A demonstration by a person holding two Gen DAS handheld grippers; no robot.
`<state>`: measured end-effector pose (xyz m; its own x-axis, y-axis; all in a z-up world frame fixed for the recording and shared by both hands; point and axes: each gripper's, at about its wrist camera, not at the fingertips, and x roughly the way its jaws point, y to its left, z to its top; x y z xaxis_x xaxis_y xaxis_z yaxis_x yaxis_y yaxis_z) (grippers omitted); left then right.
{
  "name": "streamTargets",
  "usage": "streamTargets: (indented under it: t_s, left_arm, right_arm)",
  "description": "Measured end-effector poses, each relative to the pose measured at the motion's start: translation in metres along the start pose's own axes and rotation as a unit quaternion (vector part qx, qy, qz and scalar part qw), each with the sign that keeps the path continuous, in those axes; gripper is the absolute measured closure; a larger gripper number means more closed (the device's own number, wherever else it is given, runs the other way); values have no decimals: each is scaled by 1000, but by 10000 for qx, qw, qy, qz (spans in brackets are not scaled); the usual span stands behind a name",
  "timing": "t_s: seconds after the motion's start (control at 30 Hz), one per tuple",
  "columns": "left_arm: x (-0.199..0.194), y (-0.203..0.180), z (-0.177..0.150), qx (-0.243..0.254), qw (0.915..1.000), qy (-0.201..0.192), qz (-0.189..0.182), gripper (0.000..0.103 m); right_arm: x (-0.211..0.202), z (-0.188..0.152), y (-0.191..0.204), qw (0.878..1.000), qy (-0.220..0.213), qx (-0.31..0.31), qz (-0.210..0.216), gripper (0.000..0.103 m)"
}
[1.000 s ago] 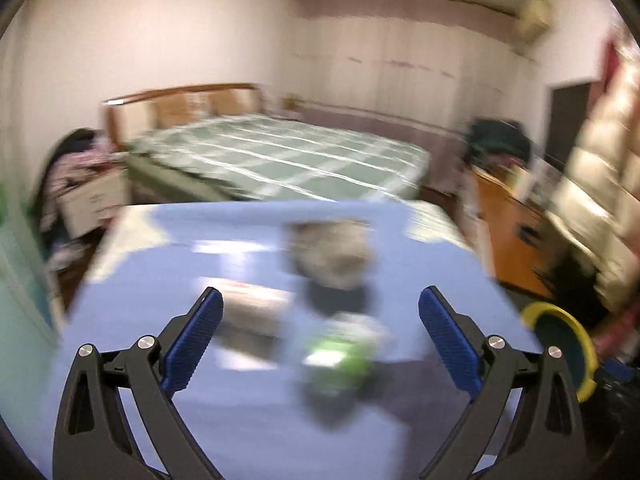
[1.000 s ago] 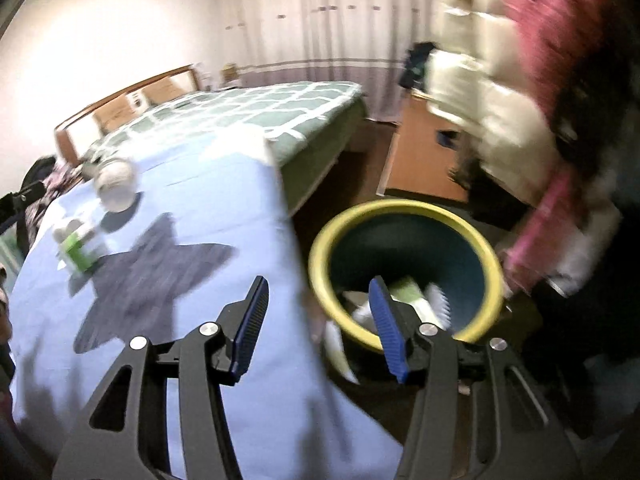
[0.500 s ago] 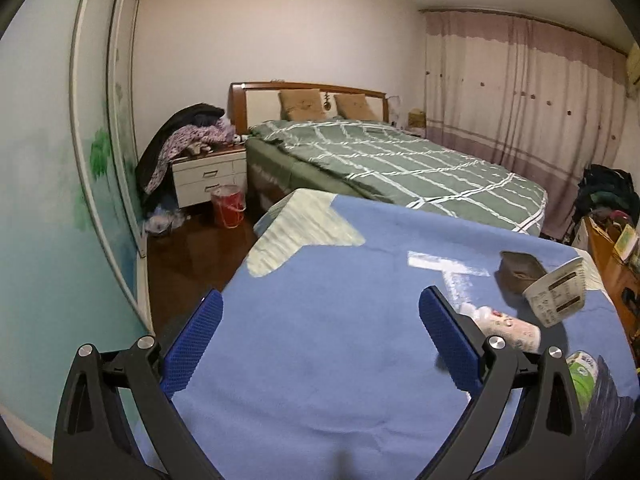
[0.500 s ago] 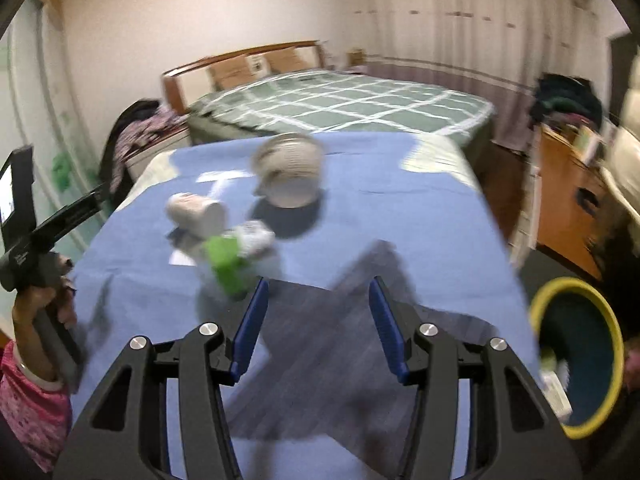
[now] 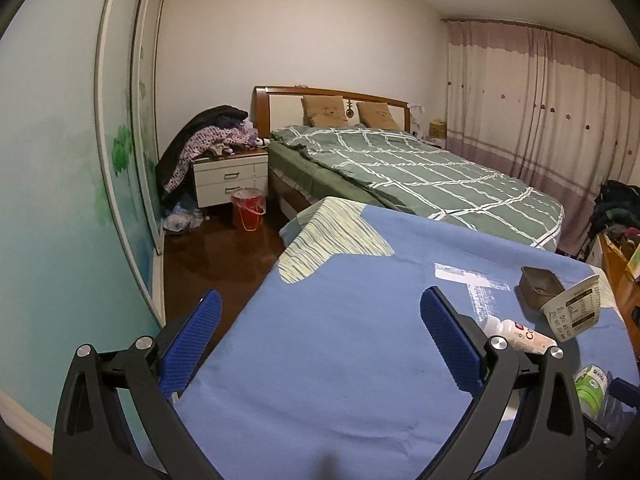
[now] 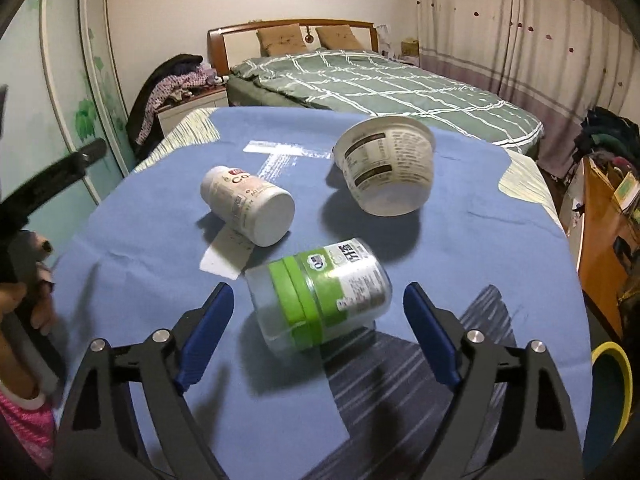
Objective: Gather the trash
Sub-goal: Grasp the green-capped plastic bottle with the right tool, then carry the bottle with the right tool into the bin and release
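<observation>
On the blue tablecloth (image 6: 460,240) lie a clear jar with a green band (image 6: 318,294), a white bottle on its side (image 6: 248,206) and a tipped white paper bowl (image 6: 386,164). My right gripper (image 6: 318,336) is open, its fingers on either side of the green jar, just short of it. My left gripper (image 5: 320,344) is open and empty over the table's left part. In the left wrist view the bottle (image 5: 520,334), the bowl (image 5: 574,312), the jar (image 5: 590,388) and a brown box (image 5: 540,286) sit at the right.
A yellow-rimmed bin (image 6: 612,384) stands on the floor off the table's right edge. A bed (image 6: 380,88) lies behind the table. A wooden cabinet (image 6: 604,216) is at the right. A wardrobe (image 5: 60,200) and a red bucket (image 5: 249,208) are at the left.
My right gripper has swung from the bin back over the table, opened wider and come close to the green jar. My left gripper has swung left and now holds steady.
</observation>
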<state>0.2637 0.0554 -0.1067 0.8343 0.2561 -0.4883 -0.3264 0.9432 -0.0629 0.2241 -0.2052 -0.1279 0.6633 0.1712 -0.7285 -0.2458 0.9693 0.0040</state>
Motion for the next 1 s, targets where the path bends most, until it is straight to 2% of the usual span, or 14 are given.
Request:
streamTargets:
  t_s: [0.23, 0.3, 0.57, 0.77, 1.0]
  left_arm:
    - [0, -1, 1, 23, 10000, 38, -7, 5]
    - [0, -2, 0, 24, 10000, 44, -10, 5]
    - [0, -3, 0, 49, 10000, 78, -4, 5]
    - [1, -5, -1, 102, 9999, 95, -19, 5]
    - [2, -6, -2, 121, 9998, 123, -25, 5]
  right_arm:
    - [20, 1, -1, 9998, 170, 118, -34, 19]
    - [20, 0, 0, 9998, 150, 118, -5, 24]
    - [10, -2, -8, 9994, 183, 291, -41, 25]
    - [-19, -15, -42, 9966, 24, 779, -260, 25]
    - [-58, -45, -110, 9835, -209, 1464, -1039, 25]
